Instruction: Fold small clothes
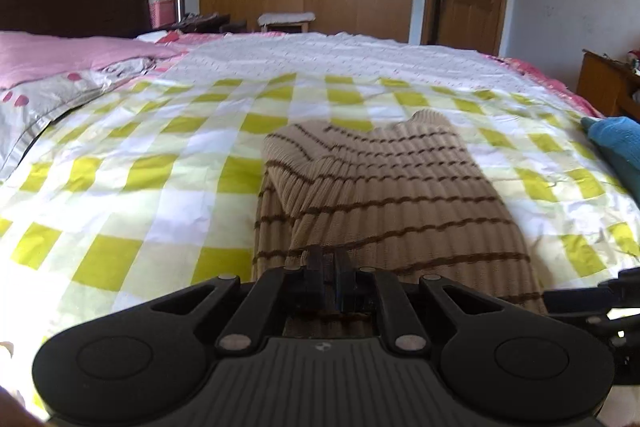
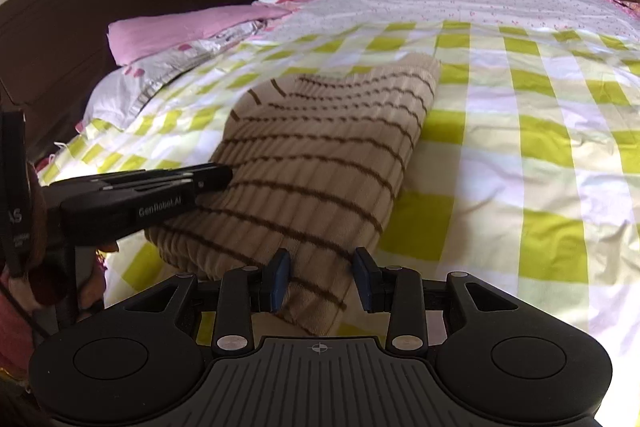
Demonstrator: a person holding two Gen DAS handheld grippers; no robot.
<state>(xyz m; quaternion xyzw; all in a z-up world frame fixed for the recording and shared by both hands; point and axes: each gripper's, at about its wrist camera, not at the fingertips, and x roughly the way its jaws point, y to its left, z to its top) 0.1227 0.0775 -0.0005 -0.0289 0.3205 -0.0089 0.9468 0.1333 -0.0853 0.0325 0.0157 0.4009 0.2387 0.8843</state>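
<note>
The left claw (image 1: 328, 259) tilts down over the bed (image 1: 160, 163), its jaws pressed together on the near edge of the striped sweater (image 1: 384, 187) – the knit lies folded ahead of it. In the right wrist view the same claw reaches in from the left, "GenRobot.AI" printed on its side. The right claw (image 2: 323, 277) also tilts down, jaws apart astride the sweater's near corner, the pads (image 2: 280, 275) not clearly pressing

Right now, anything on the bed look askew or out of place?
Nothing damaged or spilled. The striped beige sweater is folded unevenly, its far corner humped up off the checked sheet. A teal garment sits at the bed's right edge, unfolded.
</note>
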